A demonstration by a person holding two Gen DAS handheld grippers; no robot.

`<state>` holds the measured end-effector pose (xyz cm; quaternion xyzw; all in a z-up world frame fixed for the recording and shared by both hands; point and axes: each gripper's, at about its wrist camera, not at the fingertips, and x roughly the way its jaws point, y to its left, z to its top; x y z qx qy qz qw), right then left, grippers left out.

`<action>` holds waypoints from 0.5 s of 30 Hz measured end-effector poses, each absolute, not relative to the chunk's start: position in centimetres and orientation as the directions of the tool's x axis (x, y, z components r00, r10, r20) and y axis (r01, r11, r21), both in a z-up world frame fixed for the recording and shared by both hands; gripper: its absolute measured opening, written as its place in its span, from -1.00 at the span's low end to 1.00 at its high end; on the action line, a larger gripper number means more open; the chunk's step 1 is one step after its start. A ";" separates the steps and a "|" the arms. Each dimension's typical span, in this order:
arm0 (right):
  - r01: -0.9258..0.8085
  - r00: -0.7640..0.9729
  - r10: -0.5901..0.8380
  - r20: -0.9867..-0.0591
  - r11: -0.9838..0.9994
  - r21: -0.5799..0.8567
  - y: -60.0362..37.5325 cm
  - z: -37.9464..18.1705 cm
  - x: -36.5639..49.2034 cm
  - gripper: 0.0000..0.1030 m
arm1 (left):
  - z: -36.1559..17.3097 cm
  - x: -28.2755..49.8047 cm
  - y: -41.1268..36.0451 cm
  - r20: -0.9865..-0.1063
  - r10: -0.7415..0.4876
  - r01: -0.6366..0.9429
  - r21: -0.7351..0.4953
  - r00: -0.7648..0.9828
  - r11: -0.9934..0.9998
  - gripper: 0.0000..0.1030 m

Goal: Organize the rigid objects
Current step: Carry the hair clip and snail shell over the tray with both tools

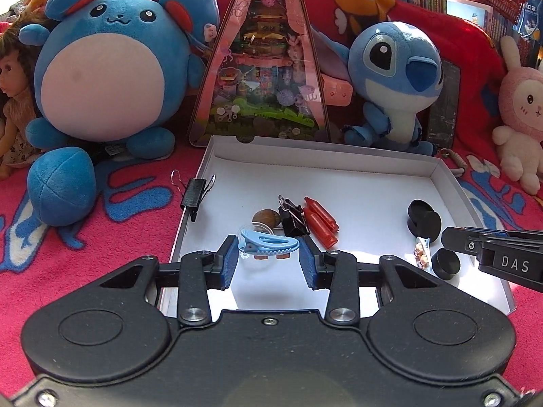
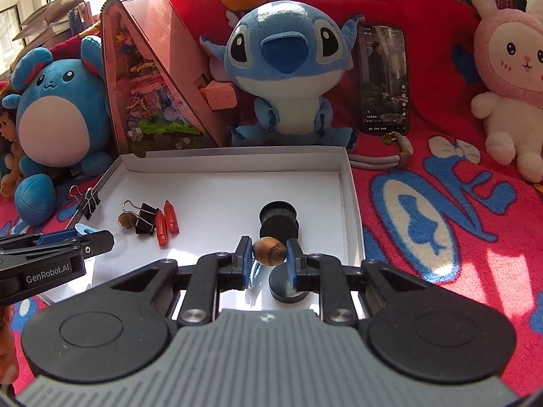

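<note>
My left gripper (image 1: 268, 257) is shut on a light blue hair clip (image 1: 268, 244), held over the near left part of a white shallow box (image 1: 339, 159). My right gripper (image 2: 269, 257) is shut on a brown acorn-like nut (image 2: 269, 251) above the box's right side, over a black round disc (image 2: 283, 286). On the box floor lie another brown nut (image 1: 266, 218), a black binder clip (image 1: 292, 218), two red crayon-like sticks (image 1: 320, 222), stacked black discs (image 1: 423, 218) and a small patterned clip (image 1: 420, 254). A second binder clip (image 1: 196, 192) sits on the left rim.
The box rests on a red and blue blanket (image 2: 441, 220). Behind it stand a round blue plush (image 1: 101, 68), a pink triangular toy box (image 1: 261, 68), a blue big-eared plush (image 2: 285, 68), a phone (image 2: 383, 78) and a pink rabbit plush (image 2: 509, 78). A doll (image 1: 13, 101) sits far left.
</note>
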<state>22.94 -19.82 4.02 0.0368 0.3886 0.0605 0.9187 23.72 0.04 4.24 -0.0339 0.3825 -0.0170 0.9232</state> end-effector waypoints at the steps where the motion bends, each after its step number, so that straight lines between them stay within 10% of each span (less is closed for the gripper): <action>1: -0.085 0.683 0.148 -0.715 0.989 0.123 -19.7 3.8 23.1 -0.50 | 4.0 23.9 -0.1 -0.711 -0.058 0.006 -0.075 0.701 0.997 -0.28; 15: -0.124 0.625 0.231 -0.745 0.972 0.198 -17.6 2.4 24.3 -0.50 | 2.5 24.7 -0.9 -0.733 -0.048 0.001 -0.064 0.678 0.998 -0.28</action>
